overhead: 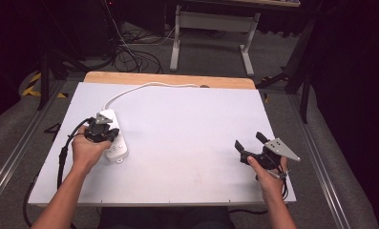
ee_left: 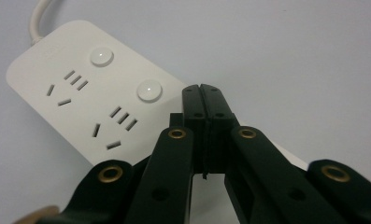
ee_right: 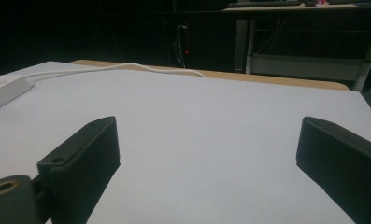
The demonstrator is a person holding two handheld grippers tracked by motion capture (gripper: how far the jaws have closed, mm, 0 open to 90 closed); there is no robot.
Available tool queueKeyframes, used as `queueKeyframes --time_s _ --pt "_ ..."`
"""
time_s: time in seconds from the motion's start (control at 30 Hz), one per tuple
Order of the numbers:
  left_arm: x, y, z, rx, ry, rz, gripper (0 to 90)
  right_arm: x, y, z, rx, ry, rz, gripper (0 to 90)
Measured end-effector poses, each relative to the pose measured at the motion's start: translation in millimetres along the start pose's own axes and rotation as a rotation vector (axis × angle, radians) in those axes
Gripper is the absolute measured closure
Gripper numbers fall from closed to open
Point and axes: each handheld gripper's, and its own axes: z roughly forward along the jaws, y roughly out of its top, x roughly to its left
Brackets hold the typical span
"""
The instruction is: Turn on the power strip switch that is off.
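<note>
A: Right, left gripper (ee_left: 203,93) status?

B: Jaws are pressed flat together, nothing seen between them. The tips are held over the power strip (ee_left: 87,91), at its long edge just past the second round button (ee_left: 149,90). Whether the tips touch the casing cannot be told from the left gripper view.

A: And from above?

B: In the high view the left gripper (overhead: 101,130) is seen directly over the strip's (overhead: 118,151) middle, gripped by the left hand (overhead: 87,150). Its black cable (overhead: 63,157) is looped off the left side of the board (overhead: 177,138).

A: Strip location?

B: It is laid flat on the white board, left side, lying lengthwise front to back. Two socket groups (ee_left: 117,126) and two round buttons are shown on its top face. Its white cord (overhead: 149,86) is run from the far end, curved across the back of the board toward the wooden edge (overhead: 168,78).

A: Right gripper (overhead: 249,141)?

B: Jaws are spread wide, nothing held. It is kept near the board's right front corner in the right hand (overhead: 268,179), well apart from the strip. In the right gripper view the bare board is seen between the two jaws, with the strip's end (ee_right: 5,91) at far left and the cord (ee_right: 117,67) trailing along the far edge.

A: Surroundings?

B: A white desk frame (overhead: 211,28) and loose cables (overhead: 130,52) are seen on the floor behind the table.
</note>
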Motion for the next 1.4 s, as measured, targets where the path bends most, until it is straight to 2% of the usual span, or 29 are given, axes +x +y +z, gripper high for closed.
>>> queueKeyframes --time_s 0.1,0.23,0.33,0.5,0.57,0.67,0.77,0.9,1.0,1.07,1.4 --pt "1.0 -2.3 0.4 -0.015 -0.008 -0.023 90.0 0.0 0.5 -0.4 0.0 0.001 -0.007 6.8" --pt "0.3 -3.8 0.5 -0.02 -0.002 -0.021 90.0 0.3 0.7 -0.2 0.001 0.001 -0.01 6.8" --pt "0.2 -4.5 0.7 -0.025 0.0 -0.035 90.0 -0.2 0.7 -0.3 0.001 -0.001 -0.009 6.8" --pt "-4.8 -4.7 1.5 -0.018 0.011 -0.015 90.0 -1.6 0.6 -1.3 0.001 -0.009 -0.008 6.9" --pt "-5.1 -5.9 1.6 -0.022 0.013 -0.023 90.0 -1.2 1.0 -1.8 -0.001 -0.012 0.005 6.9" --pt "-6.3 -6.1 2.2 -0.024 0.02 -0.019 90.0 -1.5 2.0 -3.1 -0.006 -0.012 -0.004 6.9" --pt "-9.2 -4.7 3.1 -0.012 0.035 0.001 90.0 -1.4 2.4 -3.9 -0.009 -0.011 0.002 6.9" --pt "-11.6 -6.3 3.2 -0.021 0.051 0.013 90.0 -1.9 2.8 -4.4 -0.011 -0.009 -0.003 6.9" --pt "-8.9 -6.8 2.8 -0.021 0.027 -0.016 90.0 -2.0 1.7 -3.9 -0.006 -0.009 0.005 6.9" --pt "-8.5 -6.5 3.0 -0.023 0.025 -0.02 90.0 -2.4 1.8 -3.3 -0.005 -0.009 -0.004 6.9" --pt "-7.8 -6.1 2.7 -0.02 0.027 -0.02 90.0 -0.2 1.2 -3.2 0.002 -0.002 -0.012 7.2"
